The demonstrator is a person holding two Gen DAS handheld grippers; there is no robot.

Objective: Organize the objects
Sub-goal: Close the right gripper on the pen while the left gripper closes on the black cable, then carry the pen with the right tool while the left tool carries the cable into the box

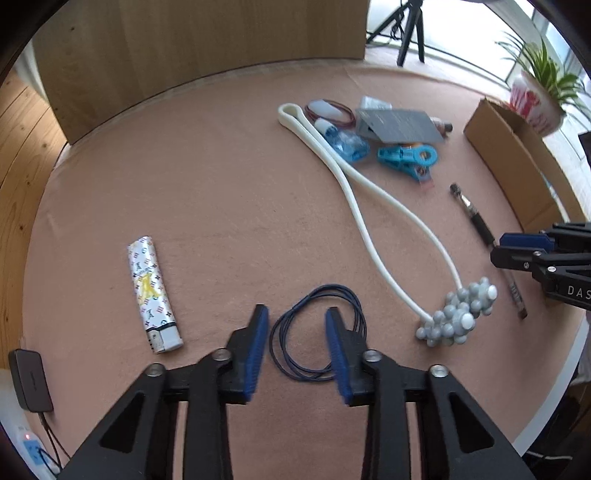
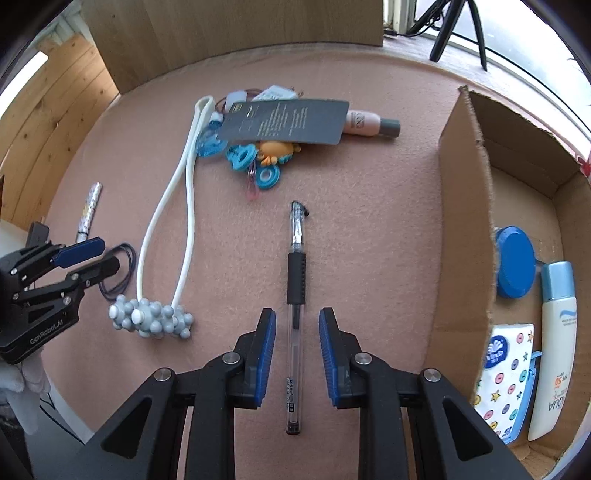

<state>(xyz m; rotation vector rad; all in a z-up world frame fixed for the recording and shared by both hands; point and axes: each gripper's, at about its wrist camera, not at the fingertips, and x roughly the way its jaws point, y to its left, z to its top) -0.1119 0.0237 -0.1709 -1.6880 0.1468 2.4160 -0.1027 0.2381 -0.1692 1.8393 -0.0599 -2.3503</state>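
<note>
My left gripper (image 1: pixel 297 314) is open, its blue pads straddling a coiled dark blue cord (image 1: pixel 318 332) that lies on the pink felt. My right gripper (image 2: pixel 297 317) is open too, with a clear gel pen (image 2: pixel 296 314) lying lengthwise between its fingers, not clamped. A white massage roller with grey knobs (image 1: pixel 456 314) stretches its long white loop handle (image 2: pixel 184 206) toward a pile of small items (image 2: pixel 266 140). A patterned lighter (image 1: pixel 153 295) lies to the left. The cardboard box (image 2: pixel 465 236) stands to the right of the pen.
The box holds a blue lid (image 2: pixel 515 267), a sunscreen tube (image 2: pixel 556 343) and a tissue pack (image 2: pixel 506 373). A grey card (image 2: pixel 284 122) covers clips and a pink bottle (image 2: pixel 365 123). A wooden board (image 1: pixel 207 48) backs the table. A potted plant (image 1: pixel 539 88) and tripod (image 1: pixel 410 26) stand beyond.
</note>
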